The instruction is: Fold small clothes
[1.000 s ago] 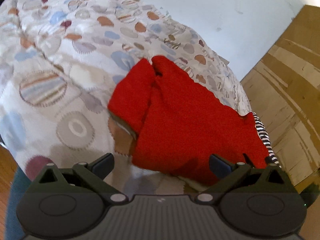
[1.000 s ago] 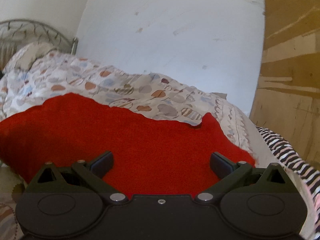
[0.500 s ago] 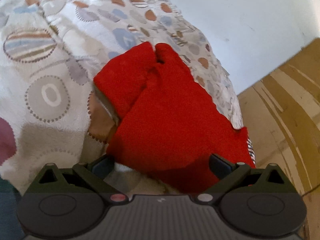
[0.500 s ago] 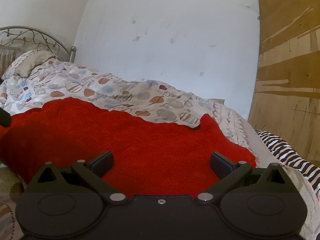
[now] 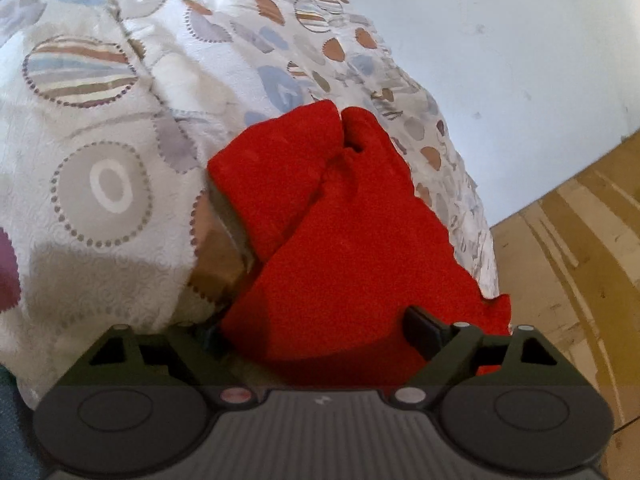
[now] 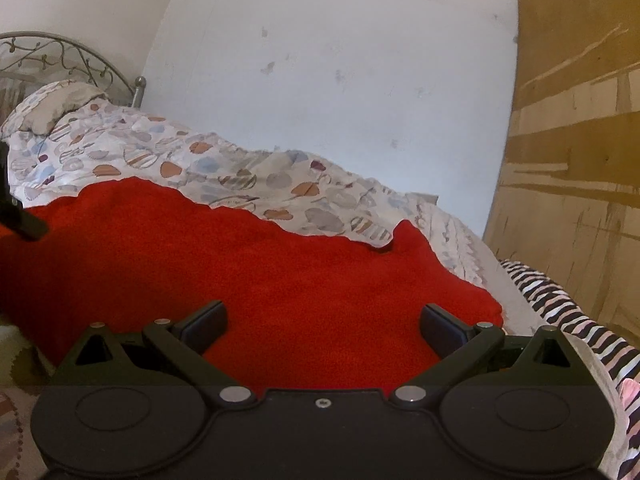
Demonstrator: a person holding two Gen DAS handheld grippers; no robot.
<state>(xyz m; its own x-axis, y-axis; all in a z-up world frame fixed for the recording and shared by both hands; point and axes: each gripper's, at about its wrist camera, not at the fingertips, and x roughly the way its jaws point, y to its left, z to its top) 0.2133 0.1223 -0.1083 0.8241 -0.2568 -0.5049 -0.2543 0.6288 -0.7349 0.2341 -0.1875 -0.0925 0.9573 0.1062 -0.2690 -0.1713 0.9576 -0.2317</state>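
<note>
The red garment [image 5: 344, 248] lies partly folded on the patterned bedspread [image 5: 112, 128]. Left gripper [image 5: 316, 332]: jaws closing around its near hem, not yet pinching. Right gripper [image 6: 322, 326]: wide open, empty, above the cloth. Risk: closing may catch bedspread with the hem.

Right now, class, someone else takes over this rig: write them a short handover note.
Left claw: closing on the near edge of the red garment, cloth between its fingers, no grip yet.
Right claw: open, holds nothing, over the garment's near part.
Garment: on the patterned duvet, one side flap already folded over. A striped cloth lies at its right.
Left to do: the remaining folds.
</note>
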